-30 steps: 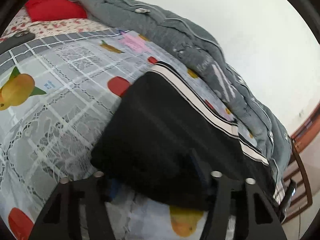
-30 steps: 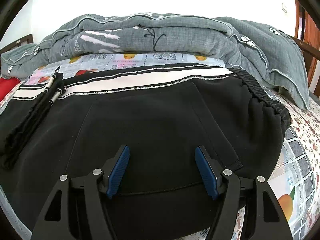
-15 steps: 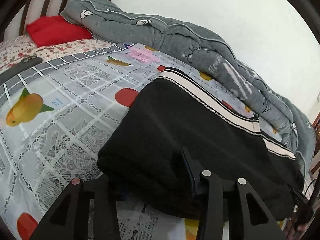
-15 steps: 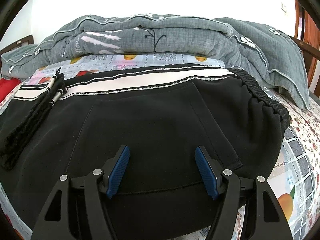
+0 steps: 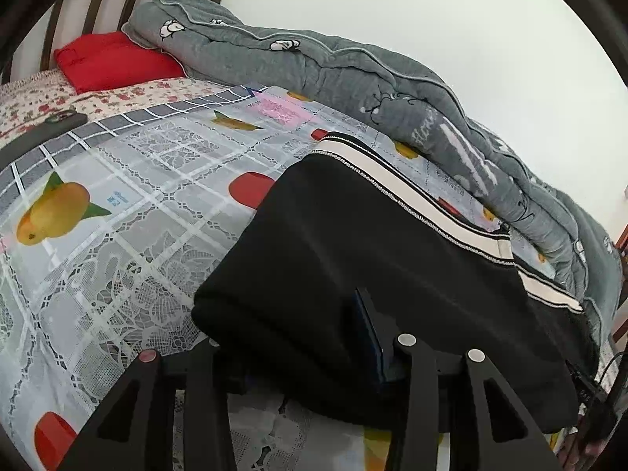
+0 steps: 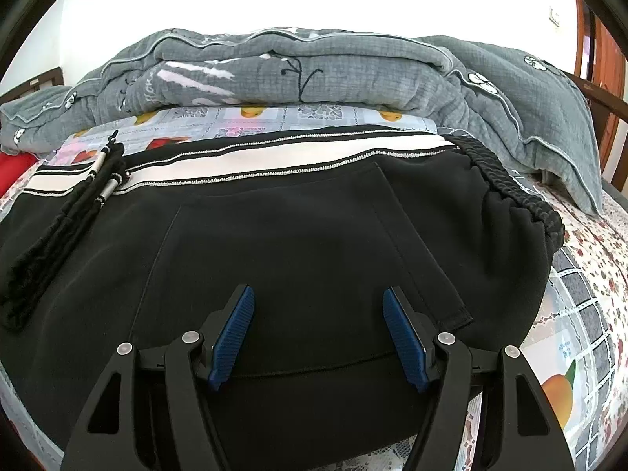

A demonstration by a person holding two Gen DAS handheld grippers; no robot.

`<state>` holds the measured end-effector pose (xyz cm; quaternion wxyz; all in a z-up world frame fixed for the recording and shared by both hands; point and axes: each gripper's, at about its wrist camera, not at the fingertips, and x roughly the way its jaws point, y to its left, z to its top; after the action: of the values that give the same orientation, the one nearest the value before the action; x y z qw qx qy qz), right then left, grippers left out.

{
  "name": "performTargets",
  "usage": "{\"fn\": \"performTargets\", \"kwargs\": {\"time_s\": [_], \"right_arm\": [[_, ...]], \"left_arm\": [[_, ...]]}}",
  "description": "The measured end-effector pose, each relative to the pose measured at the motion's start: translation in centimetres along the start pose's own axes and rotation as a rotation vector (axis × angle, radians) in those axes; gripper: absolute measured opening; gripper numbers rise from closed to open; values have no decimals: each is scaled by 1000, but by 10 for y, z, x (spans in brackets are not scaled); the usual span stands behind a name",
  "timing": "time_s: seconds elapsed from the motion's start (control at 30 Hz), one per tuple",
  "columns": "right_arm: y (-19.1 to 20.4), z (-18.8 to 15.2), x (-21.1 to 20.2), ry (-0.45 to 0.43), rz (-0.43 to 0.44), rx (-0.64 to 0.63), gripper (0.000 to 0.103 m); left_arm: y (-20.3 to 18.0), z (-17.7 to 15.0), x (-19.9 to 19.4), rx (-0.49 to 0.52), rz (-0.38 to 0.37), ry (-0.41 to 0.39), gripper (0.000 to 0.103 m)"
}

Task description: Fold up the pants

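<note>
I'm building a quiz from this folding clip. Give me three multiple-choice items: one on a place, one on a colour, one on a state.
1. Where does the drawstring lie? A on the pants' top B on the floor C on the quilt
2. What colour is the pillow? A blue B red C white
3. How is the right gripper? A shut B open over the pants C out of view

A: the cord rests on the black fabric. B: red beside the grey quilt. B: its blue pads stand apart.

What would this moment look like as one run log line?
step: folding | black pants: folded on bed | left tongs: open, straddling folded corner | right tongs: open over pocket, nothing held | grey quilt: behind
</note>
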<state>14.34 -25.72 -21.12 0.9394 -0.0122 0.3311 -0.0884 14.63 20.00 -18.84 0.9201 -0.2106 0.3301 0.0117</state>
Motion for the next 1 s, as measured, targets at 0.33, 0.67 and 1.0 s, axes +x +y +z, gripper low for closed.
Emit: {"fn": "performTargets", "kwargs": {"time_s": [0.33,0.67,1.0], "right_arm": [[-1,-1,0,-1,2,-1,67],[-1,-1,0,-1,2,-2,67],[-1,-2,0,0,4,-1,67]], "left_arm": [[16,-2,-2,-105,-98,-17,40],[6,0,0,-55,-48,-2,40],[11,-1,0,-78,-84,-6,27]]}}
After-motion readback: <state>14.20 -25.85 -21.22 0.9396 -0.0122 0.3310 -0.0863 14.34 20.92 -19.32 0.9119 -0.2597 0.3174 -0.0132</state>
